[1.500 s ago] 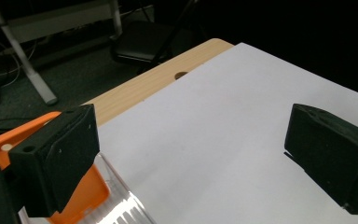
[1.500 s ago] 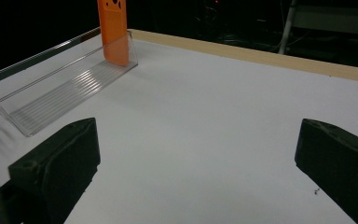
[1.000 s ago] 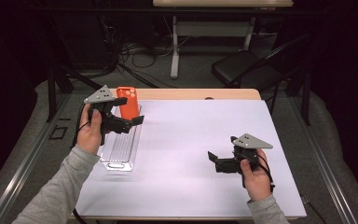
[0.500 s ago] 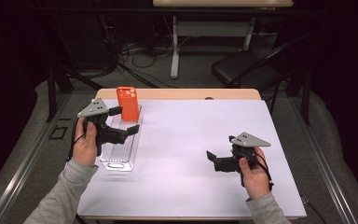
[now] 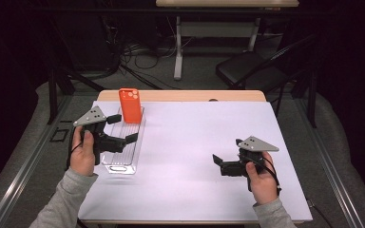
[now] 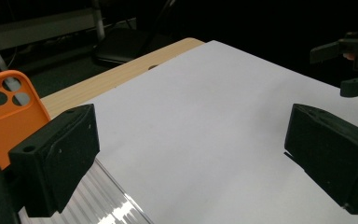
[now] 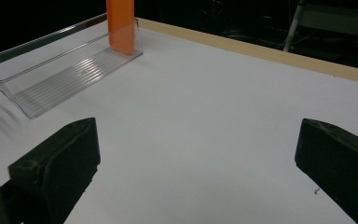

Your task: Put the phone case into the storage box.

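I see an orange phone case [image 5: 130, 105] standing upright at the far end of a clear plastic tray [image 5: 121, 151], its three camera cut-outs near the top corner (plain in the left gripper view, [image 6: 2, 112]). The tray is long and narrow with a ribbed floor, lying on the white sheet [image 5: 190, 156] that covers the worktop [image 5: 180, 96], along its left side. From the right gripper view the case [image 7: 120, 25] leans against the tray's [image 7: 65, 65] end wall. My left gripper [image 5: 122, 128] hangs over the tray just short of the case, jaws spread wide with nothing between them. My right gripper [image 5: 224, 164] sits low over the bare sheet, well apart from the tray, jaws likewise wide and empty.
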Demonstrator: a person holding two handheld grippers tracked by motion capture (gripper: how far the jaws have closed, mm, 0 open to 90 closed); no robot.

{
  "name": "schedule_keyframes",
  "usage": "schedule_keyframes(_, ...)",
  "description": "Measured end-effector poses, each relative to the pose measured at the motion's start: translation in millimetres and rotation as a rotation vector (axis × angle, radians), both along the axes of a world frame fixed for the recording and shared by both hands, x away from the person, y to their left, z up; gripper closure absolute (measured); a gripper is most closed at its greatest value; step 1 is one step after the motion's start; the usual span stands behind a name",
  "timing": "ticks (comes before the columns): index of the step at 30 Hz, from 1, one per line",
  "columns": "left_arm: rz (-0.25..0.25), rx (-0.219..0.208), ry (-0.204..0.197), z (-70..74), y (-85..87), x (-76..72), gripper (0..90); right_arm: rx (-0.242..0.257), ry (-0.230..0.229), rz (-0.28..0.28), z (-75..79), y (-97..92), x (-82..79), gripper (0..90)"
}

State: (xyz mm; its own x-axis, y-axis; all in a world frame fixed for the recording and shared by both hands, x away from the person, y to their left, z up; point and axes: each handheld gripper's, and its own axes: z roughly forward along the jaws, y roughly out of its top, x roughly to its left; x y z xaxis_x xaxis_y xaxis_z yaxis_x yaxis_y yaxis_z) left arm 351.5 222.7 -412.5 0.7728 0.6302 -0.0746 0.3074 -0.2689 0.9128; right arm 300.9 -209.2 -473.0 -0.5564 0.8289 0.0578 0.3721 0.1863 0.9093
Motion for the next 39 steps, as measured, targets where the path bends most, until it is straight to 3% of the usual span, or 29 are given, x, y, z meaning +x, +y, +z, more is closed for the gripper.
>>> schedule_keyframes(14,-0.035,-0.019,-0.007,-12.3,0.7,-26.2,3.2,0.009,0.006,-0.023,0.9,-16.7,-22.8,0.0)
schedule_keyframes(20,-0.035,0.006,-0.003,-20.7,2.2,-36.6,3.2,-0.003,0.014,-0.038,-3.2,-25.1,-31.2,0.0)
schedule_keyframes(30,0.013,-0.042,-0.004,-36.3,20.2,-51.2,3.2,-0.016,0.018,-0.081,-9.9,-38.5,-41.8,0.0)
schedule_keyframes(32,0.032,-0.038,-0.018,-38.9,23.5,-54.1,3.2,-0.015,0.017,-0.088,-11.5,-41.1,-43.8,0.0)
schedule_keyframes(39,0.040,-0.041,-0.009,-50.9,31.0,-62.2,3.2,-0.013,0.017,-0.104,-19.7,-46.1,-50.9,0.0)
